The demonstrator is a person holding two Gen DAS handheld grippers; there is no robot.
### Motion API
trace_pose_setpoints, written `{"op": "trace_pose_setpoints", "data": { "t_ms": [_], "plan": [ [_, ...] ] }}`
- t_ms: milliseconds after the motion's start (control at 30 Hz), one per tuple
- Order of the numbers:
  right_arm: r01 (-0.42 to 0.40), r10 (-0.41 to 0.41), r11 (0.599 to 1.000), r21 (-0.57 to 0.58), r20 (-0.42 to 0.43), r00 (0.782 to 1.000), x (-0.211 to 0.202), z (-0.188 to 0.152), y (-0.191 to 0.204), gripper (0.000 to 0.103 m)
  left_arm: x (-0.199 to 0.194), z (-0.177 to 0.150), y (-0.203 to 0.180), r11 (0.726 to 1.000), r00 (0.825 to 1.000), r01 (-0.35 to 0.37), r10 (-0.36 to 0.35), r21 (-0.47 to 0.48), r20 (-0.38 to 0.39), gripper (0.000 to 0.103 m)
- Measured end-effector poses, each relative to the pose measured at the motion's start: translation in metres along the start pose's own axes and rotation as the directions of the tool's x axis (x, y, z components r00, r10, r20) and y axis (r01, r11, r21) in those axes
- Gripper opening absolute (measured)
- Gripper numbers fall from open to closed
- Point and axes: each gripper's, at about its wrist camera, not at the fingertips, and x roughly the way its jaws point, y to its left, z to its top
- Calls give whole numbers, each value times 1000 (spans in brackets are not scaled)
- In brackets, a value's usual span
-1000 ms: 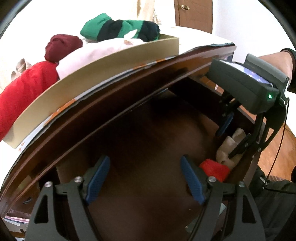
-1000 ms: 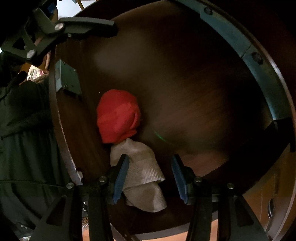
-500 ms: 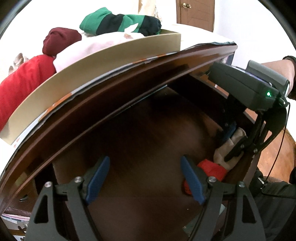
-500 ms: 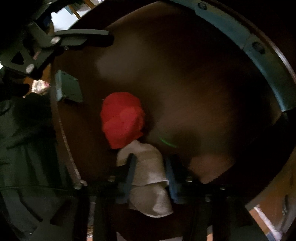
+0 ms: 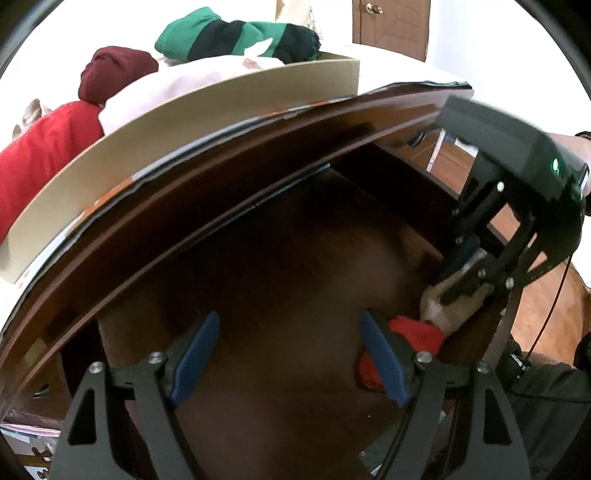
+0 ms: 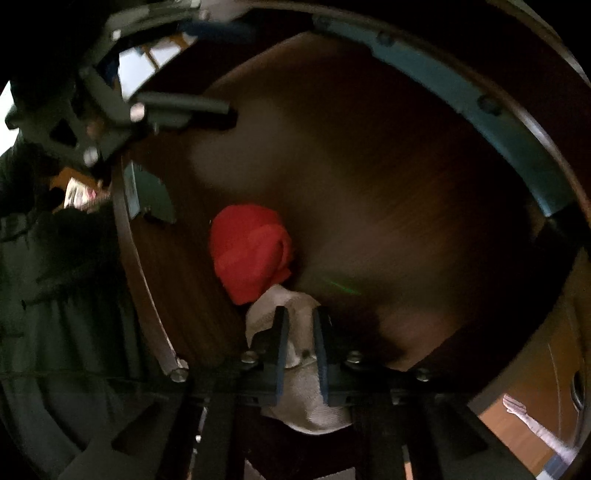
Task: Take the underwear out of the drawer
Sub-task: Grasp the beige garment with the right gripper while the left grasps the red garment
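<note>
Two rolled garments lie in the drawer corner: beige underwear, red roll touching it. Right gripper jaws have just been closing and now pinch the beige piece. Step: grasp made; next calls for a straight lift clear of the drawer wall. Left gripper hangs open, empty. Only the left view shows the clothes pile up top.

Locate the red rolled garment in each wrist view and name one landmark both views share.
Left wrist: red rolled garment sits low right, partly behind the left gripper's right finger.
Right wrist: it lies centre-left on the drawer floor, above the right gripper.
Shared landmark: the beige garment touching it, pinched by the right gripper.
</note>
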Motion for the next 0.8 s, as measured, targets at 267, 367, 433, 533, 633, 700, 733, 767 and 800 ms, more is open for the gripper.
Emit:
{"op": "trace_pose_setpoints", "data": {
  "t_ms": [267, 367, 433, 533, 633, 700, 733, 767, 800],
  "plan": [
    [19, -27, 997, 75, 115, 993, -25, -6, -12, 8, 7, -1, -4, 1000, 1000, 21, -21, 0, -17, 80],
    [25, -38, 995, 100, 137, 990, -26, -7, -15, 7, 11, -1, -7, 1000, 999, 30, -30, 4, -28, 80],
    [31, -46, 994, 108, 141, 989, -29, -8, -27, 7, 13, -1, -8, 999, 998, 49, -49, -1, -37, 80],
    [43, -59, 993, 112, 144, 988, -29, -13, -29, 7, 15, -2, -4, 998, 997, 66, -66, -11, -49, 80],
    [60, -75, 992, 108, 141, 987, -29, -13, -29, 7, 19, 0, -1, 993, 991, 110, -112, -30, -70, 80],
    [63, -80, 991, 114, 145, 986, -27, -13, -26, 7, 24, 1, -4, 987, 983, 154, -158, -52, -88, 80],
    [62, -78, 992, 113, 146, 986, -26, -12, -25, 7, 26, 1, -5, 981, 977, 182, -188, -60, -99, 80],
    [64, -81, 991, 114, 151, 985, -26, -12, -24, 7, 29, 2, -6, 976, 971, 208, -215, -70, -109, 80],
    [67, -85, 991, 116, 155, 984, -26, -12, -24, 7, 31, 3, -8, 972, 966, 221, -229, -78, -120, 80]
  ]
}}
